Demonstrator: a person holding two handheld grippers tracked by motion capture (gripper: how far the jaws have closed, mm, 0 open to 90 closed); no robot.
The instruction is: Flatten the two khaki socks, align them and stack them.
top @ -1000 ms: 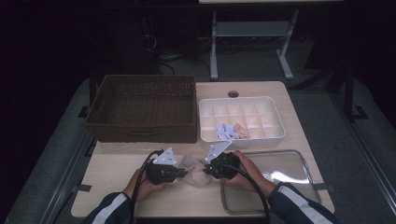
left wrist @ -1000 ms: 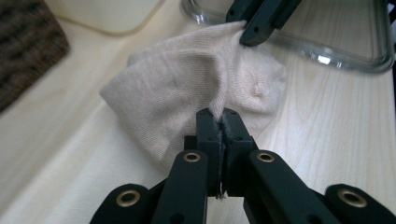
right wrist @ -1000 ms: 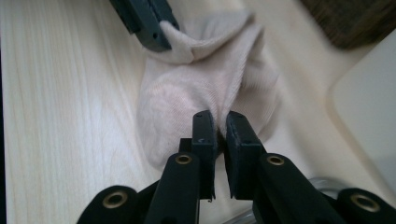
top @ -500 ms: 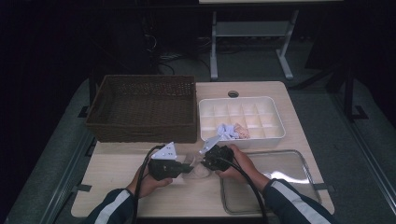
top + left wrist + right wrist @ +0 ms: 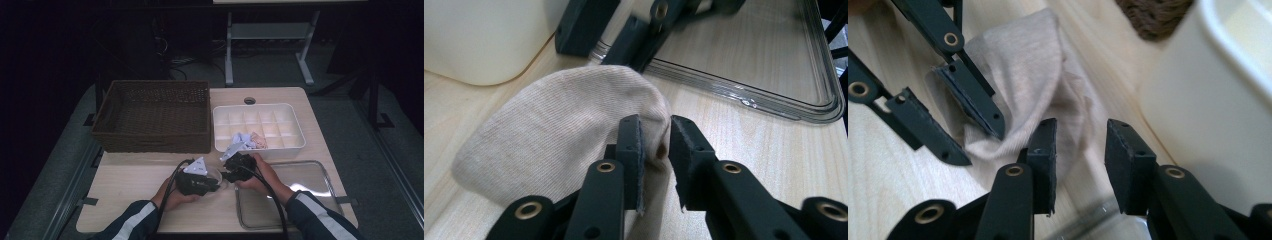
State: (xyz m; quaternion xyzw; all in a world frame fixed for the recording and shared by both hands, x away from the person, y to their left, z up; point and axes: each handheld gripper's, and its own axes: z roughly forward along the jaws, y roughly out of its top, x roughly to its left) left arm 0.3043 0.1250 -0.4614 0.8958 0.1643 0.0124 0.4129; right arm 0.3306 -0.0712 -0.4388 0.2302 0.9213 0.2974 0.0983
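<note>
Both grippers meet low in the middle of the high view over a small beige knit cloth [image 5: 554, 135] lying on the pale wooden surface [image 5: 135, 175]. The left gripper [image 5: 655, 145] has just eased apart, cloth edge loose between its jaws. The right gripper [image 5: 1080, 150] has just spread too, pinching nothing, beside the white compartment tray [image 5: 260, 127].
</note>
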